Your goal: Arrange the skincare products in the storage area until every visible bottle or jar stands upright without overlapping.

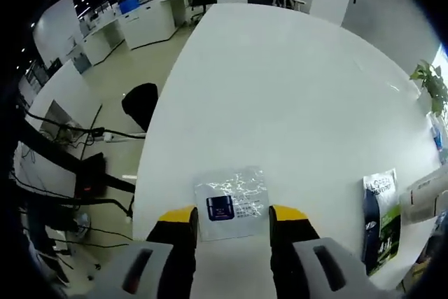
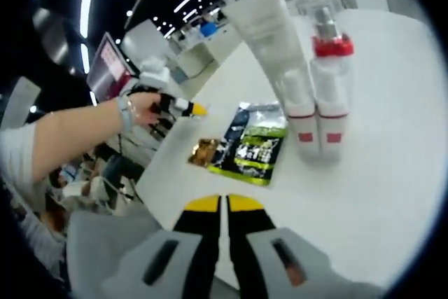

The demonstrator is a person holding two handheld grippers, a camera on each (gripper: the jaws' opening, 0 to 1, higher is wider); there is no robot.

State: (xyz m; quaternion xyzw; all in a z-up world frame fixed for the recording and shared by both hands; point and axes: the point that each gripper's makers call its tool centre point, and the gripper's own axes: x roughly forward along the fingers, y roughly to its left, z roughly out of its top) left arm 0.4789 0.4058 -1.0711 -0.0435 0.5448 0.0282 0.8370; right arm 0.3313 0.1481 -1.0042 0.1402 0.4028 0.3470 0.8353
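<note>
Just ahead of the open left tongs [image 1: 233, 216], low in frame, a flat clear sachet printed with a dark jar [image 1: 232, 203] lies on the white desk [image 1: 294, 103], while the right tongs [image 2: 224, 203] sit closed and empty.

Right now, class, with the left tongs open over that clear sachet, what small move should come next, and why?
Probably ease the left tongs forward and close on the clear sachet. It lies flat on the white table between the open jaws, near the table's edge, apart from the green packet.
</note>
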